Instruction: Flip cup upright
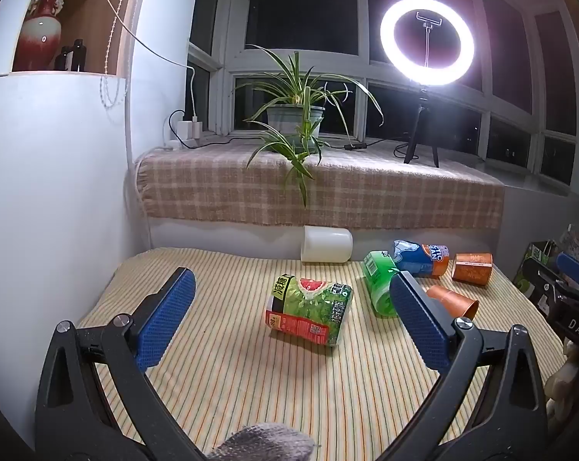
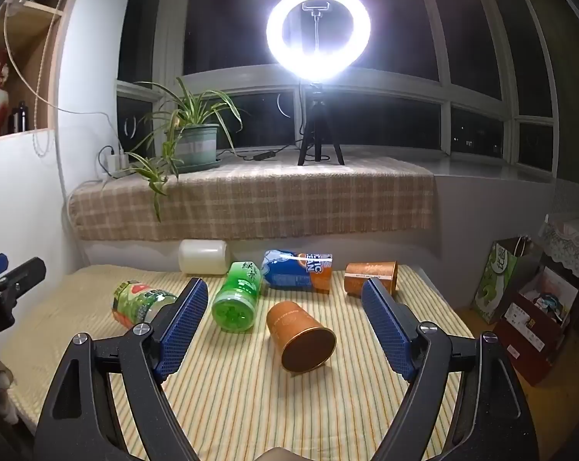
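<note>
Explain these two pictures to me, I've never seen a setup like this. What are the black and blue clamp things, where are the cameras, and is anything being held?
No robot here: a person holds a two-finger tool in each hand, and a wide-angle camera on each tool looks forward along its blue-padded fingers. One picture comes from the left tool, the other from the right tool. Both tools are open and hold nothing.

Below them is a striped cloth with six cups, all lying on their sides: a green and red printed cup, a green cup, a blue and orange cup, two copper cups, near and far, and a white cup at the back. Behind stand a potted plant and a ring light on the window ledge.
</note>
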A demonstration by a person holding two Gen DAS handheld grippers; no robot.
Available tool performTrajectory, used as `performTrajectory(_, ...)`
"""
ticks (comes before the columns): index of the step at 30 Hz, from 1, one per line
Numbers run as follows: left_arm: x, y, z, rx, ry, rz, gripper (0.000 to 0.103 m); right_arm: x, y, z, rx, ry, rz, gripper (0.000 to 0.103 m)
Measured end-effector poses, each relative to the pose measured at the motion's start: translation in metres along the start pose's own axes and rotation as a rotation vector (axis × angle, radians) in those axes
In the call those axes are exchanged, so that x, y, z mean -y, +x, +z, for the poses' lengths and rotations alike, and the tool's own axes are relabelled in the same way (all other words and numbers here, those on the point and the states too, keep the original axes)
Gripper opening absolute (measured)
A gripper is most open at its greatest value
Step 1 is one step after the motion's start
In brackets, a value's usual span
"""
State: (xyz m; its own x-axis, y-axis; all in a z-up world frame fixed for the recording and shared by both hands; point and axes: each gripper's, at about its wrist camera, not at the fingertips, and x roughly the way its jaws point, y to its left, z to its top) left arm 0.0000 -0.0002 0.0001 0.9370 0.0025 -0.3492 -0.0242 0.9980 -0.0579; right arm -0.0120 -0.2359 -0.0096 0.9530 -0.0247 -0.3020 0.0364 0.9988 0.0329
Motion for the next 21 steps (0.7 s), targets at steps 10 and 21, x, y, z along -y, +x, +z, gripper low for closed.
performTrajectory(10, 0.0002, 0.0000, 0.0000, -0.001, 0.003, 0.001, 0.103, -0.0005, 0.0007, -0.0018, -0.012, -0.004, -0.001, 0.082)
performTrajectory(21, 0.0001, 0.0002, -0.0001, -0.003, 0.002, 0.005, 0.103, 0.0002, -0.0009, 0.0011, -0.015, -0.003, 0.001, 0.082)
